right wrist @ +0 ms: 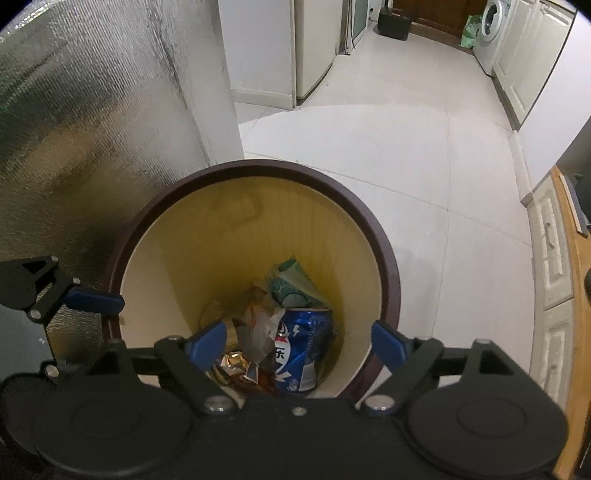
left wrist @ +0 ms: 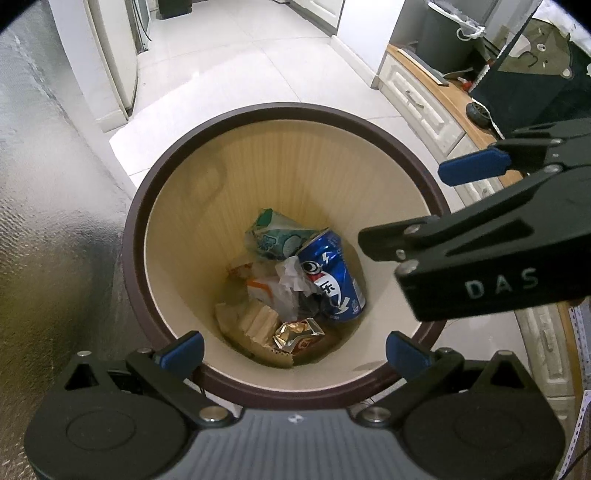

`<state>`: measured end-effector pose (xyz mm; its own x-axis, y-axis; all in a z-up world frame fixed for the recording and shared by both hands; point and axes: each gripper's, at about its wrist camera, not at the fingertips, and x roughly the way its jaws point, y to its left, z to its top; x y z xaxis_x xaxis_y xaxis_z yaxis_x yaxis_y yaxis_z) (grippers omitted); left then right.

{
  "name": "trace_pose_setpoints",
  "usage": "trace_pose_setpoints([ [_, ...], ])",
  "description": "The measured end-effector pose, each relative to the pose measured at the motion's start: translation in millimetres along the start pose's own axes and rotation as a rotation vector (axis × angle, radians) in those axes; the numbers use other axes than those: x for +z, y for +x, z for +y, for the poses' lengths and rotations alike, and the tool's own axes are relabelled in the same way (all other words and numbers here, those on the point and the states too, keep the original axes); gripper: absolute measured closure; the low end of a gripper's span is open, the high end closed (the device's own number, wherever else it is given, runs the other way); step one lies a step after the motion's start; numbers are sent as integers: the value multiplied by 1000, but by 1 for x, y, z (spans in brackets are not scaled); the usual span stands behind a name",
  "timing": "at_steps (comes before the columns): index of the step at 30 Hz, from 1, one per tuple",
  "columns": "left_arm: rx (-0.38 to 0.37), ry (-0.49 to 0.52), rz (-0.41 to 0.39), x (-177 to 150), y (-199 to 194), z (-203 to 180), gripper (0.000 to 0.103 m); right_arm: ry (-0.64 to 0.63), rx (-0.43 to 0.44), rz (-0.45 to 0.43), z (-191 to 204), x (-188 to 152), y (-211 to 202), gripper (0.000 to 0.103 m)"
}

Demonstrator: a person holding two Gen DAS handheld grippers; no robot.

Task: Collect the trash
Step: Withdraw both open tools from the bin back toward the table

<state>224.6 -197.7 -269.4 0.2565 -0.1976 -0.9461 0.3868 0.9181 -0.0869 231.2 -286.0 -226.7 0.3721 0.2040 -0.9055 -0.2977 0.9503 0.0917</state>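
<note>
A round trash bin with a dark brown rim (left wrist: 135, 240) (right wrist: 393, 280) and a cream inside stands on the floor below both grippers. At its bottom lie a dented blue can (left wrist: 332, 277) (right wrist: 303, 350), a green-and-white wrapper (left wrist: 277, 236) (right wrist: 295, 284), crumpled white plastic (left wrist: 291, 280), a gold foil wrapper (left wrist: 295, 332) (right wrist: 234, 363) and cardboard scraps. My left gripper (left wrist: 293, 349) hangs open over the bin's near edge, nothing between its blue pads. My right gripper (right wrist: 297, 343) (left wrist: 417, 203) is open and empty above the bin's right side.
A silver foil-covered wall (left wrist: 44, 184) stands close on the bin's left. White floor tiles (right wrist: 388, 155) stretch beyond it. A white cabinet with drawers and a wooden top (left wrist: 424, 99) runs along the right. A washing machine (right wrist: 491, 33) is far back.
</note>
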Motion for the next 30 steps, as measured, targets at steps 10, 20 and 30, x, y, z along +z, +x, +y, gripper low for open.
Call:
trace_pose_setpoints([
  [10, 25, -8, -27, -12, -25, -1, 0, 15, -4, -48, -4, -10, -28, 1],
  [20, 85, -54, -64, -29, -57, 4, 0, 18, -39, -92, -3, -26, -62, 0],
  [30, 137, -102, -131, -42, -90, 9, 0, 66, -78, -125, -6, -49, -91, 0],
])
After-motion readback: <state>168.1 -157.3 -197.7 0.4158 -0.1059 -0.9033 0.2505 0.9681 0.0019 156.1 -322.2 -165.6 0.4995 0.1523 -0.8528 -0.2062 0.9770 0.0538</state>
